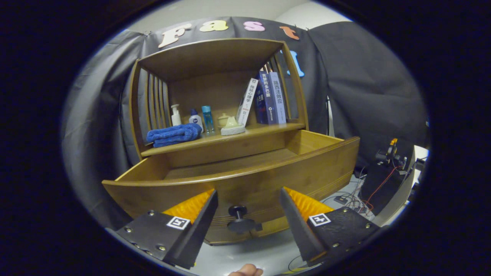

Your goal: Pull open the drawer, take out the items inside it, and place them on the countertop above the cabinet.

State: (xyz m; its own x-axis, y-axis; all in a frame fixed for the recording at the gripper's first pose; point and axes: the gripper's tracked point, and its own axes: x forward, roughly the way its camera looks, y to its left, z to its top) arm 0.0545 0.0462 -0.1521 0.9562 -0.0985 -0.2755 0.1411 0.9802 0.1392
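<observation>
A wooden cabinet stands ahead with its drawer (245, 172) pulled open; the part of the drawer's floor that shows is bare wood. A dark round knob (238, 219) sticks out of the drawer front, between my fingers and slightly ahead of them. My gripper (248, 195) is open, its fingers apart on either side of the knob and touching nothing. On the countertop (215, 138) above the drawer lie a folded blue towel (173, 135) and a pale soap-like piece on a dish (232, 127).
At the back of the countertop stand a white pump bottle (175, 115), a small white bottle (195, 118), a blue bottle (207, 118), a small cream pot (223, 119) and several books (268, 97). Cables and a device (389, 153) lie right of the cabinet. A fingertip (247, 271) shows below.
</observation>
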